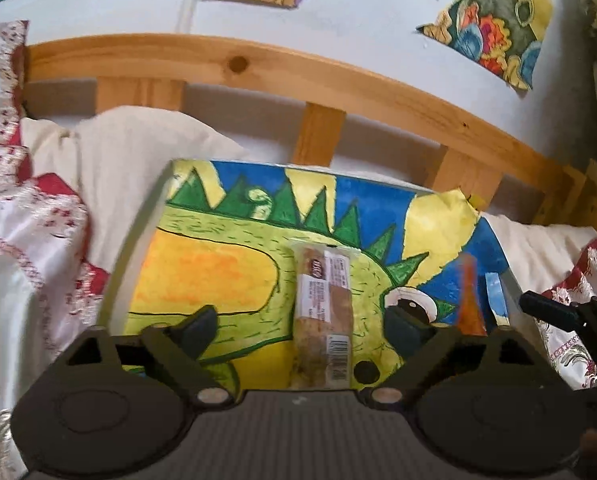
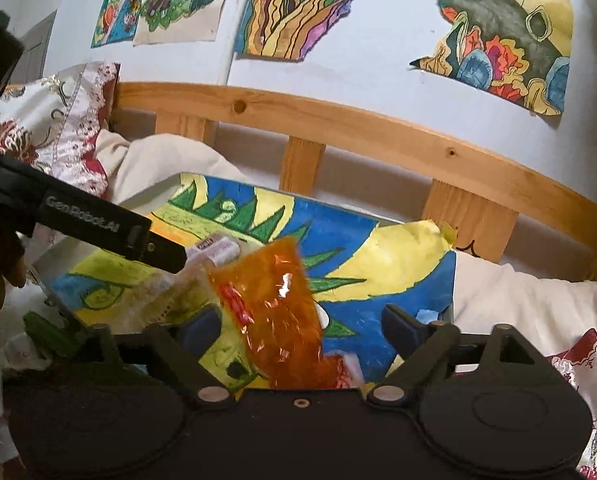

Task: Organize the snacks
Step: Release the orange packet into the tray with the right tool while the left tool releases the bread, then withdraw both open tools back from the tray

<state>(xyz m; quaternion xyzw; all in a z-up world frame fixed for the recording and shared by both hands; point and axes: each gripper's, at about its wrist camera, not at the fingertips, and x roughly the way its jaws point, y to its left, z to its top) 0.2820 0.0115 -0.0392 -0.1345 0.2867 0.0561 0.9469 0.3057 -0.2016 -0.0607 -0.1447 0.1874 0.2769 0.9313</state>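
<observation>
The snack bar (image 1: 324, 316) lies on the dinosaur drawing (image 1: 218, 272) on the bed, its long axis pointing straight ahead between the spread left tongs (image 1: 302, 326), which are nearer it. The orange packet (image 2: 276, 316) lies tilted between the right tongs (image 2: 300, 330), also apart and gripping nothing.

Home bedroom, prob. a kid's: pine bed rail (image 1: 338, 76) w/ cream pillow (image 1: 138, 152) just below it, kids' paintings (image 2: 298, 4) on wall above.

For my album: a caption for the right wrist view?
Open right gripper over an orange snack packet on a dinosaur painting.
</observation>
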